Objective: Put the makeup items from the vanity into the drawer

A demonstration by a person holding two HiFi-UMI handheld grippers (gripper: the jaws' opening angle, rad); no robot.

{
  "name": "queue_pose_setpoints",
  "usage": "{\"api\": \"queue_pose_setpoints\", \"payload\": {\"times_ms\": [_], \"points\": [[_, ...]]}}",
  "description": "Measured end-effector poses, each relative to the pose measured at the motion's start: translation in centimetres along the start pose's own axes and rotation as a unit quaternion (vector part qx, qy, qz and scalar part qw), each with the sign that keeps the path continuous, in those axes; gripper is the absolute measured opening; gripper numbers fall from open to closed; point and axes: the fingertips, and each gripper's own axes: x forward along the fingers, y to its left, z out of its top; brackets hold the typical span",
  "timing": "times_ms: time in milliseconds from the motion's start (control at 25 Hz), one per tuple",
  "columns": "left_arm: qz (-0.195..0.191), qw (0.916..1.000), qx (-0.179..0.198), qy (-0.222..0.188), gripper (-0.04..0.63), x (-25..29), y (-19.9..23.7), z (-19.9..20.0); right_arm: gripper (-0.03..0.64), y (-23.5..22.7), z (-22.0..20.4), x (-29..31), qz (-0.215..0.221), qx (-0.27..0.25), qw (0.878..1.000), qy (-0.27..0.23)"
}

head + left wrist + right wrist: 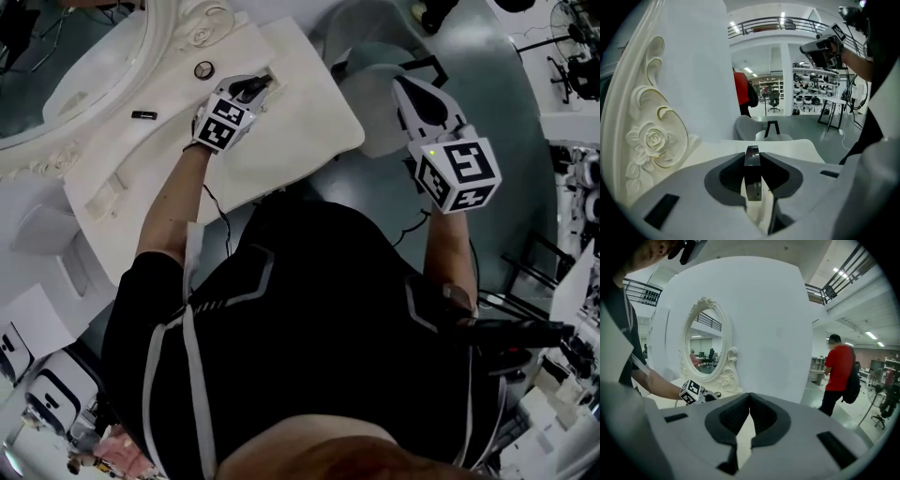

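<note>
My left gripper (255, 87) hovers over the white vanity top (300, 131), close to the mirror frame. It is shut on a thin dark makeup item (751, 161), seen edge-on between the pads. A round dark compact (203, 69) and a short black stick (143, 114) lie on the vanity to the left of that gripper. My right gripper (405, 86) is held off the vanity's right side, above the grey chair; its jaws meet with nothing between them (750, 397). In the right gripper view the left gripper's marker cube (691, 392) shows below the mirror. No open drawer is visible.
An oval mirror (84, 66) in a carved white frame (654, 140) backs the vanity. A grey chair (375, 89) stands to the right of it. A person in a red shirt (839, 373) stands further off. Cables and equipment lie on the floor at right.
</note>
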Motion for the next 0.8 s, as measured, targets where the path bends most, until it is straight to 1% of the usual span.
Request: {"api": "queue_pose_setpoints", "payload": {"times_ms": [120, 320, 520, 680, 800], "points": [[-0.022, 0.9997, 0.001, 0.007, 0.094, 1.3, -0.3, -0.5, 0.005, -0.2, -0.5, -0.3, -0.014, 0.006, 1.0, 0.009], [-0.039, 0.999, 0.0, 0.02, 0.094, 2.7, -0.1, -1.7, 0.005, -0.3, -1.6, -0.7, -0.029, 0.009, 0.999, 0.025], [-0.071, 0.997, 0.003, 0.031, 0.094, 3.8, -0.7, -2.6, 0.005, -0.5, -2.4, -0.8, -0.036, 0.017, 0.999, 0.034], [-0.1, 0.9942, -0.019, 0.036, 0.094, 4.1, -0.9, -2.9, 0.005, -0.4, -2.7, -0.6, -0.036, 0.022, 0.998, 0.039], [-0.113, 0.9929, -0.021, 0.03, 0.094, 4.0, -0.9, -2.9, 0.005, -0.2, -2.9, -0.4, -0.033, 0.022, 0.998, 0.042]]}}
